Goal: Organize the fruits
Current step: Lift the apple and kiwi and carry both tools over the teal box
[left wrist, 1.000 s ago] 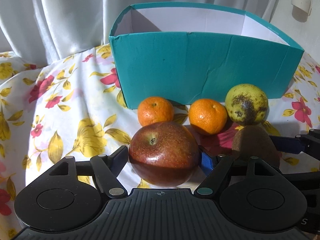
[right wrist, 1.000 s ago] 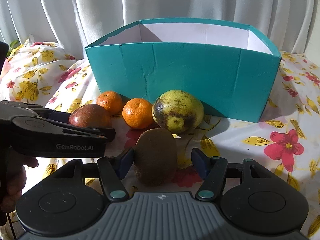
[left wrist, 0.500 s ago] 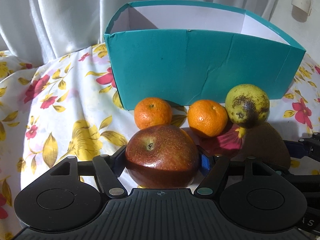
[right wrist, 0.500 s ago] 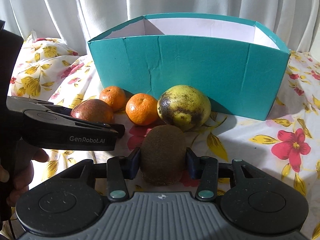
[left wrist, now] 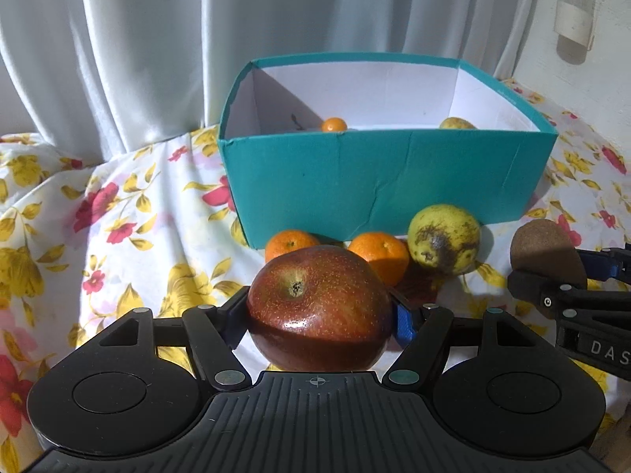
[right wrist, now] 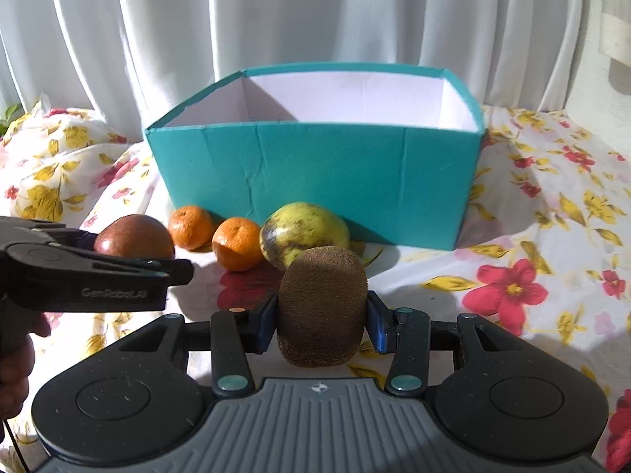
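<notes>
My left gripper (left wrist: 319, 311) is shut on a red apple (left wrist: 315, 299), held a little above the flowered cloth. My right gripper (right wrist: 321, 319) is shut on a brown kiwi (right wrist: 321, 307), also lifted off the cloth. Each gripper shows in the other's view: the kiwi (left wrist: 546, 254) at the right edge, the apple (right wrist: 134, 236) at the left. A teal box (left wrist: 386, 181) stands just beyond, its white inside holding a small orange fruit (left wrist: 334, 124) and a yellowish fruit (left wrist: 457, 123). Two mandarins (left wrist: 380, 254) (left wrist: 290, 242) and a spotted yellow-green fruit (left wrist: 443, 238) lie against its front wall.
White curtains (right wrist: 276, 19) hang behind the box. The flowered cloth (right wrist: 532, 276) stretches bare to the right of the box and to its left (left wrist: 118, 228). A person's hand (right wrist: 15, 354) holds the left gripper at the left edge.
The right gripper's jaws closed on the kiwi. Both grippers rose with their fruit, so the inside of the box and the fruit in it now show in the left wrist view.
</notes>
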